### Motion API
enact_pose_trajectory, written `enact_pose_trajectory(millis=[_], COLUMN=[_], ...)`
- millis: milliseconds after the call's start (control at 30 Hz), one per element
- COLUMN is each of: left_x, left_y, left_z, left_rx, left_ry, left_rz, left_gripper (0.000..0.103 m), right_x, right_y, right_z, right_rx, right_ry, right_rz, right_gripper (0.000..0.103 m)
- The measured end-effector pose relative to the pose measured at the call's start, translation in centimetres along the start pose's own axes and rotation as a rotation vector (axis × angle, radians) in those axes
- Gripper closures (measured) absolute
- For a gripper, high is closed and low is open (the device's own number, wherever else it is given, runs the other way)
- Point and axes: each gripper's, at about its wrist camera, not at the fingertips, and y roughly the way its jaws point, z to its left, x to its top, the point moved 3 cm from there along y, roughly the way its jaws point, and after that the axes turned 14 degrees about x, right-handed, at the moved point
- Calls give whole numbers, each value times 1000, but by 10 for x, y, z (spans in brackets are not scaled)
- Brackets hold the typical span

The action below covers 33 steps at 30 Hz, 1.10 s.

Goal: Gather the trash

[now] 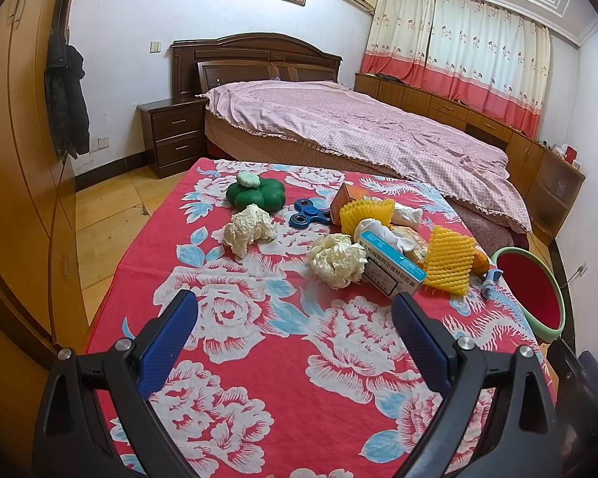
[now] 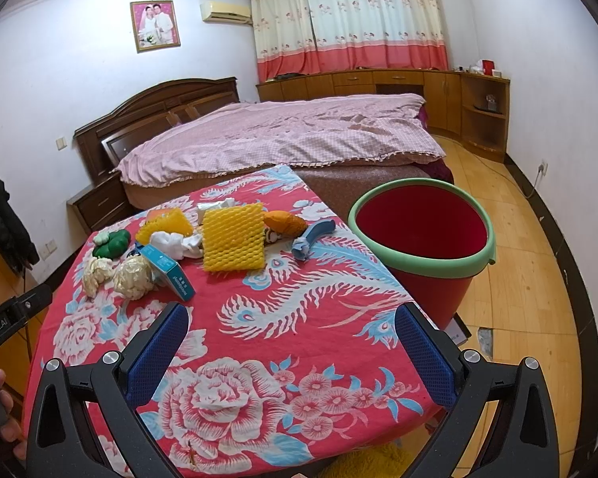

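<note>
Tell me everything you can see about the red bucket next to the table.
The red bucket looks like plastic, with a pale green rim and a small lug on its right side. It stands upright on the wooden floor, close against the table's right edge. No trash shows in the part of its inside that is visible. Nothing grips it; whether it touches the tablecloth cannot be told.

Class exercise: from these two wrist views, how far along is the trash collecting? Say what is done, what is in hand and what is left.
Done: nothing visible; what shows of the red bucket inside is bare. In hand: nothing; the left gripper and right gripper hover open over the tablecloth. Left: two crumpled paper balls, yellow foam nets, the medicine box and other clutter.
</note>
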Motion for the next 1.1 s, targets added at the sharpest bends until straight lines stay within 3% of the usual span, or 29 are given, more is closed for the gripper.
enact_pose_trajectory(millis=[667, 1100], left_x=[2, 4], left_y=[4, 29], left_z=[-1, 2], left_rx=[14, 52], left_ry=[0, 1], left_rz=[14, 46], left_gripper=[6, 6], right_x=[-1, 7], right_y=[4, 23], right_z=[-2, -8], right_rx=[-2, -7], right_ry=[10, 9], right_rz=[17, 43], right_gripper=[0, 0])
